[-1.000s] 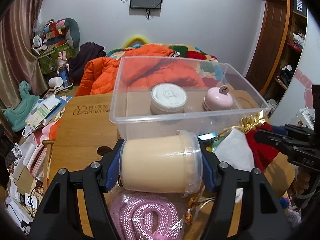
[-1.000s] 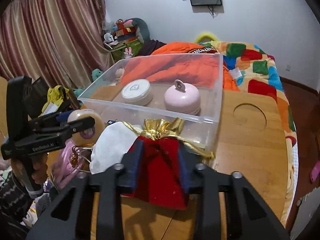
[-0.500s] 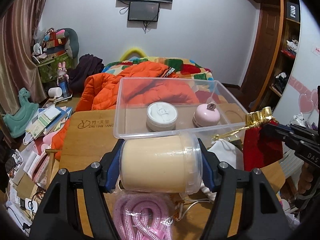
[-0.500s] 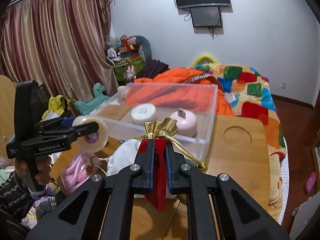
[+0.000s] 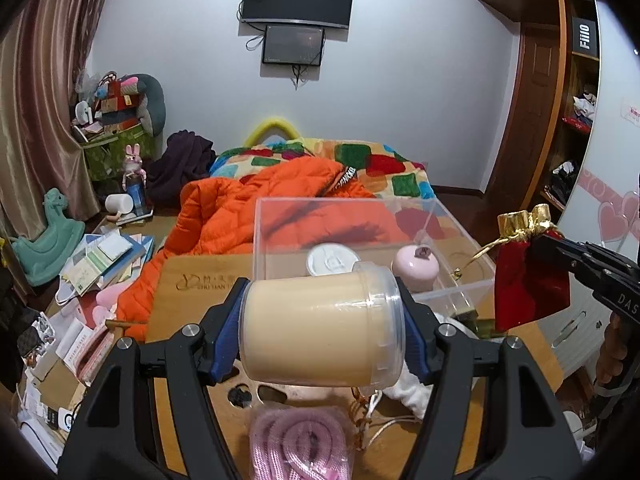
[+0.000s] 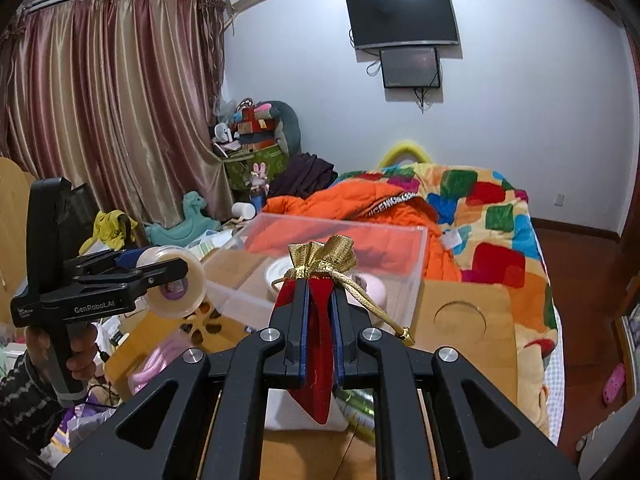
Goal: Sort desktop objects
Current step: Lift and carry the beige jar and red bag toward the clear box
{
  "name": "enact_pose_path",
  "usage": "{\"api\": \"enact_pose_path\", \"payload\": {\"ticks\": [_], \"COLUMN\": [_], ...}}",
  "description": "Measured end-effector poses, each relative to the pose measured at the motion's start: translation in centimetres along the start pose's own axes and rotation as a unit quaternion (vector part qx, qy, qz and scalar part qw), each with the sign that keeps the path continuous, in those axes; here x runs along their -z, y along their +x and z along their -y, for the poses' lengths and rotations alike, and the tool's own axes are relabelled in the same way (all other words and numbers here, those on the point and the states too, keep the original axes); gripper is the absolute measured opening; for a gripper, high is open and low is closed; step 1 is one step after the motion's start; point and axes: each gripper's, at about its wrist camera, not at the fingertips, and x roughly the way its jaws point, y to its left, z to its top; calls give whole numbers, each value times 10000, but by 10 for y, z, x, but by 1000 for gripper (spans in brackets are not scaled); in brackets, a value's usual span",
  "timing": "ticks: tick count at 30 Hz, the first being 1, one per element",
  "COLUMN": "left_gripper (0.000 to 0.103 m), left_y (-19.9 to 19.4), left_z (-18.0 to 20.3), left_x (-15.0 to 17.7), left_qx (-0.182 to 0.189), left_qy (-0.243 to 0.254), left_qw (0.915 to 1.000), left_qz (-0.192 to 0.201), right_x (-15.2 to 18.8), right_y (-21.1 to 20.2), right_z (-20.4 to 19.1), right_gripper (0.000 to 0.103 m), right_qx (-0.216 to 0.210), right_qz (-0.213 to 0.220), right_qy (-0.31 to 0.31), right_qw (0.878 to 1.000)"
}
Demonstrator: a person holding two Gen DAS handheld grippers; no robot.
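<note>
The clear storage bin on the wooden table already contains a white-lidded jar and a pink container. The left gripper is clamped on a beige jar; the right gripper is clamped on a red pouch. Both are held raised, not yet deposited. A pink rope and a white bag remain on the table.

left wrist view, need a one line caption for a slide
Left tongs clamp a beige jar sideways above the wooden table, facing a clear bin holding two items.
</note>
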Motion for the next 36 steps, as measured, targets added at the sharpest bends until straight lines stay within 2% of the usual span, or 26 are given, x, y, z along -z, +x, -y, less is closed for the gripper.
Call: {"api": "enact_pose_path", "payload": {"ticks": [7, 13, 25, 30, 36], "left_gripper": [66, 66, 66, 66, 66], "left_y": [-1, 10, 57, 69, 84], "left_z": [-8, -7, 5, 13, 11], "left_x": [-19, -30, -33, -29, -30], "left_qx": [-23, -16, 185, 178, 197], "left_qy": [-45, 44, 119, 295, 254], "left_qw": [9998, 9998, 9996, 9991, 9987], "left_qz": [197, 184, -174, -245, -407], "right_x": [-23, -35, -21, -12, -4], "right_y": [2, 17, 71, 85, 98], "right_z": [3, 7, 24, 29, 29], "right_gripper": [8, 8, 8, 9, 9], "right_qx": [100, 144, 94, 71, 70], "right_qz": [266, 309, -164, -334, -513], "right_qy": [-22, 0, 82, 89, 13], "right_qw": [9996, 9994, 9998, 9994, 9987]}}
